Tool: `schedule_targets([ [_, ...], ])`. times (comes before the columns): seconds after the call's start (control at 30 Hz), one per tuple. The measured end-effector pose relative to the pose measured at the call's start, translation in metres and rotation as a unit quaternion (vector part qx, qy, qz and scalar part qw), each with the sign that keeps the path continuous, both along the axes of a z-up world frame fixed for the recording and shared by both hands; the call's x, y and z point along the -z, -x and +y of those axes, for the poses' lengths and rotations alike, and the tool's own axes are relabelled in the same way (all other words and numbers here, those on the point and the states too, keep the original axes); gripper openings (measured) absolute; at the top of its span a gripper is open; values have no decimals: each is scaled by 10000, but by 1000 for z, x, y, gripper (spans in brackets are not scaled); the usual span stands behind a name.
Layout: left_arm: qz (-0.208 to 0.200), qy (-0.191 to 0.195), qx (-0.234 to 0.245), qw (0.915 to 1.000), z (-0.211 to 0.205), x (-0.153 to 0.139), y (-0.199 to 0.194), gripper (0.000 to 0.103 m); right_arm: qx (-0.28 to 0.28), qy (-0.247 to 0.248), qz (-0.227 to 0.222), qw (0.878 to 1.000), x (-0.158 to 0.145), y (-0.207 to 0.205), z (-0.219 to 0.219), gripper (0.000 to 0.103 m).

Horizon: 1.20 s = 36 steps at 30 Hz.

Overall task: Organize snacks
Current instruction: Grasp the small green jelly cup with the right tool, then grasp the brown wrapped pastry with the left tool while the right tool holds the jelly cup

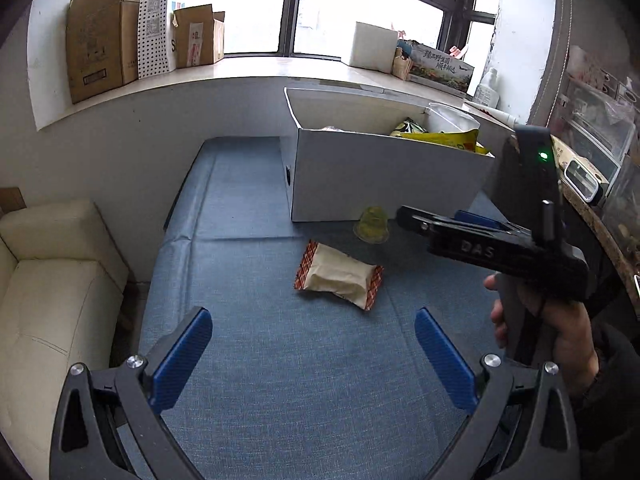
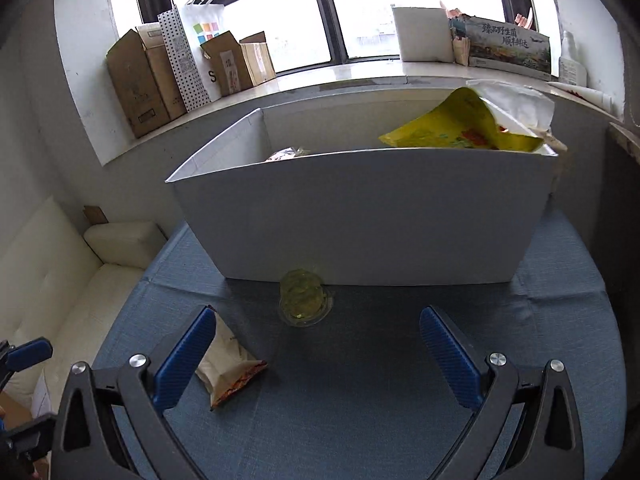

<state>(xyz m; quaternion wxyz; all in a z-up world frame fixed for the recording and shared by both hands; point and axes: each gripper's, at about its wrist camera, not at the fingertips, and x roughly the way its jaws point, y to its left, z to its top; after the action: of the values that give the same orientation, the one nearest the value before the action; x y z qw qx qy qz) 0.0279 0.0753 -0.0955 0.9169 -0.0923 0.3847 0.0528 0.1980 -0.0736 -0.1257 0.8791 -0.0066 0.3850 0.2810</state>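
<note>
A beige snack packet with red checked ends (image 1: 339, 274) lies on the blue cloth; in the right wrist view it (image 2: 228, 366) is partly behind the left finger. A clear jelly cup with yellow filling (image 1: 372, 225) (image 2: 304, 297) stands against the front wall of the white box (image 1: 384, 178) (image 2: 360, 220). A yellow snack bag (image 1: 448, 138) (image 2: 460, 124) sticks out of the box. My left gripper (image 1: 314, 354) is open and empty, short of the packet. My right gripper (image 2: 316, 350) is open and empty, just before the jelly cup; it shows from the side in the left wrist view (image 1: 472, 232).
A cream sofa (image 1: 52, 280) (image 2: 60, 292) stands left of the table. Cardboard boxes (image 1: 100, 36) (image 2: 144, 80), a dotted bag (image 2: 182, 60) and a printed carton (image 1: 440, 66) (image 2: 508, 46) line the windowsill behind the box. Cluttered shelves (image 1: 596, 148) stand at the right.
</note>
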Motion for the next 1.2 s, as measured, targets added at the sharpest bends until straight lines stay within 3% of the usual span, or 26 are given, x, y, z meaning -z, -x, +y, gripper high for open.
schedule_targets([
  [0.07, 23, 23, -3, 10000, 1, 3, 1, 103, 15, 116, 72, 9999, 7, -9, 13, 100],
  [0.23, 47, 176, -46, 9998, 6, 8, 4, 103, -96, 623, 56, 9980, 24, -22, 47, 78],
  [0.37, 51, 167, -43, 9998, 6, 10, 5, 103, -186, 984, 218, 9947, 38, -31, 62, 42],
  [0.43, 69, 140, -76, 9998, 7, 11, 6, 103, -176, 985, 131, 9949, 38, -31, 59, 36],
  [0.6, 137, 192, -72, 9997, 8, 16, 2, 103, -224, 944, 171, 9951, 35, -26, 50, 35],
  [0.83, 324, 12, 89, 9994, -3, 27, -14, 103, -304, 822, -209, 9959, 6, 1, 28, 35],
  [1.2, 599, -272, 516, 9965, -22, 50, -83, 103, -328, 352, -269, 9985, -32, 40, -59, 35],
])
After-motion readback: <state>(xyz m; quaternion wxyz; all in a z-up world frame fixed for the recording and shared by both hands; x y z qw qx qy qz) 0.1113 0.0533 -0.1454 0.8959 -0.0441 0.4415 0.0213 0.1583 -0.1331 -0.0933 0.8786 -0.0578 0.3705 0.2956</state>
